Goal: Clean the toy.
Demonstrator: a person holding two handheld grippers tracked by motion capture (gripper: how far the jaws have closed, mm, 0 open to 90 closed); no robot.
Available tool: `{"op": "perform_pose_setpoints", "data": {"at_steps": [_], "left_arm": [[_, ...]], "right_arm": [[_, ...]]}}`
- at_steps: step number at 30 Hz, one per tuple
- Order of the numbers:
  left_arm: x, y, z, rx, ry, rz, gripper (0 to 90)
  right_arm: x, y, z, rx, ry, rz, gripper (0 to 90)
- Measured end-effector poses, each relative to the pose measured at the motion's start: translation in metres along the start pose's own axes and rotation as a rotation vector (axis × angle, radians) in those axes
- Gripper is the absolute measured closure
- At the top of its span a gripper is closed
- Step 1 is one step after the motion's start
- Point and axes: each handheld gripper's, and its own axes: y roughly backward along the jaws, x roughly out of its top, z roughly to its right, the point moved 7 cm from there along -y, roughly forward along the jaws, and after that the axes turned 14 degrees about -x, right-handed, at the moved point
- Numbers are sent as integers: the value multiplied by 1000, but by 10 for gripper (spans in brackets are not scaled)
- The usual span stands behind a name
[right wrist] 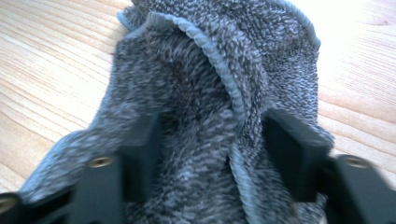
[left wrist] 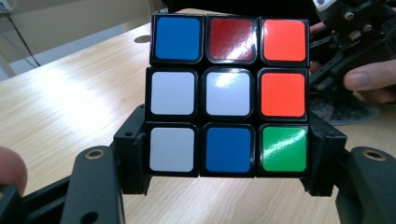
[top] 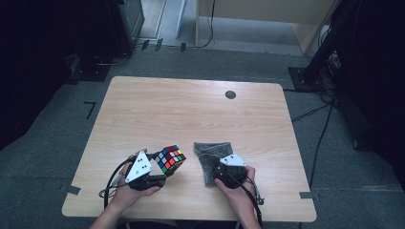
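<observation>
A scrambled Rubik's cube (top: 170, 159) is held just above the wooden table (top: 191, 109) near its front edge, with my left gripper (top: 164, 171) shut on its lower sides. In the left gripper view the cube (left wrist: 229, 93) shows a face of white, blue, red, orange and green stickers, and the two black jaws clamp its bottom row. To its right a grey fluffy cloth (top: 210, 151) lies crumpled on the table. My right gripper (top: 218, 167) points down into it. In the right gripper view a raised fold of the cloth (right wrist: 210, 70) is bunched between the jaws of my right gripper (right wrist: 217, 149).
A small dark round disc (top: 230, 94) sits in the tabletop at the back right. Cables trail from both grippers over the front edge. Dark stands and cables crowd the floor around the table (top: 334, 71).
</observation>
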Motion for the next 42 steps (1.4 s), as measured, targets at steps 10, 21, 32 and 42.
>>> {"op": "perform_pose_setpoints", "data": {"at_steps": [10, 21, 32, 42], "left_arm": [[-2, -6, 8, -25, -25, -17, 340], [5, -15, 36, -107, -123, -12, 341], [4, -12, 30, -83, -123, -37, 341], [11, -11, 38, -111, -111, 19, 340]], "right_arm": [[26, 39, -1, 247, -161, 151, 768], [65, 110, -46, 543, -217, 355, 759], [50, 85, -24, 438, -287, 268, 756], [49, 88, -39, 422, -251, 263, 764]]}}
